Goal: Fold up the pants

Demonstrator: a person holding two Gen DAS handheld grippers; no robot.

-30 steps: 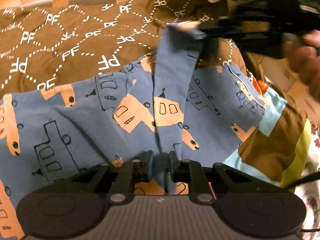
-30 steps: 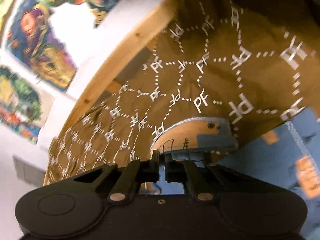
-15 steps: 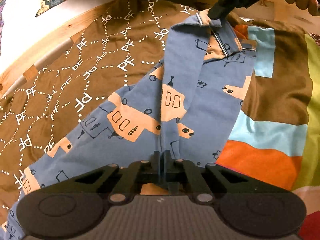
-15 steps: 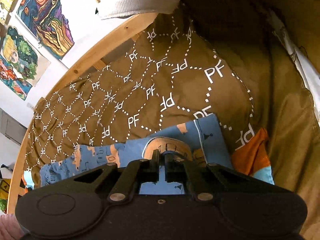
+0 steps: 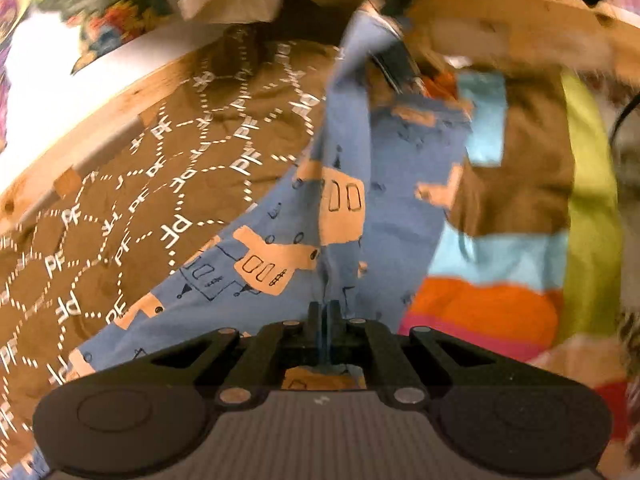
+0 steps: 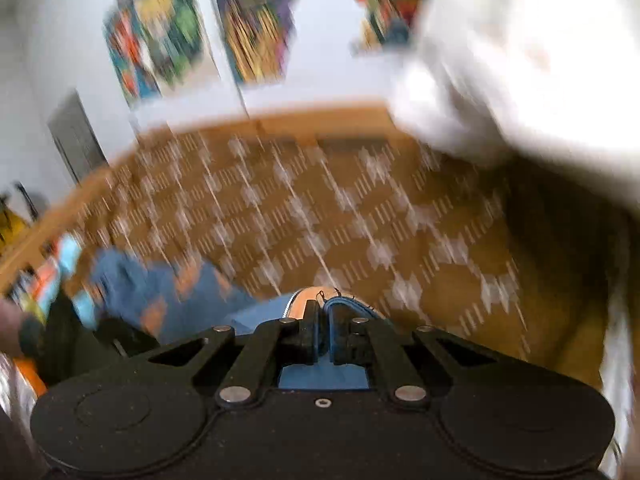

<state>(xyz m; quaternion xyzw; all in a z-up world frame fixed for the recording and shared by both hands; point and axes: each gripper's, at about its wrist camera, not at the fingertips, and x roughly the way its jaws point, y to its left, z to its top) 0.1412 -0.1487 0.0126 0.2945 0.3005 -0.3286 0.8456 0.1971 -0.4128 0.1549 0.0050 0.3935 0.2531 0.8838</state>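
- Pants (image 5: pixel 344 216): blue, printed with orange shapes, partly lifted off the brown bedspread (image 5: pixel 168 168) on the bed, one edge strung between both tools.
- Left hand-held gripper (image 5: pixel 324 312): jaws fully closed, pinching a fold of the fabric near the camera.
- Right hand-held gripper (image 6: pixel 322 316): clamped tight on a hemmed edge, held high.
- Risk: thin pinches could slip under the pull, likely dropping the edge and skewing the fold; loose cloth may bunch on the patchwork blanket (image 5: pixel 516 248).
- Containers: none visible.
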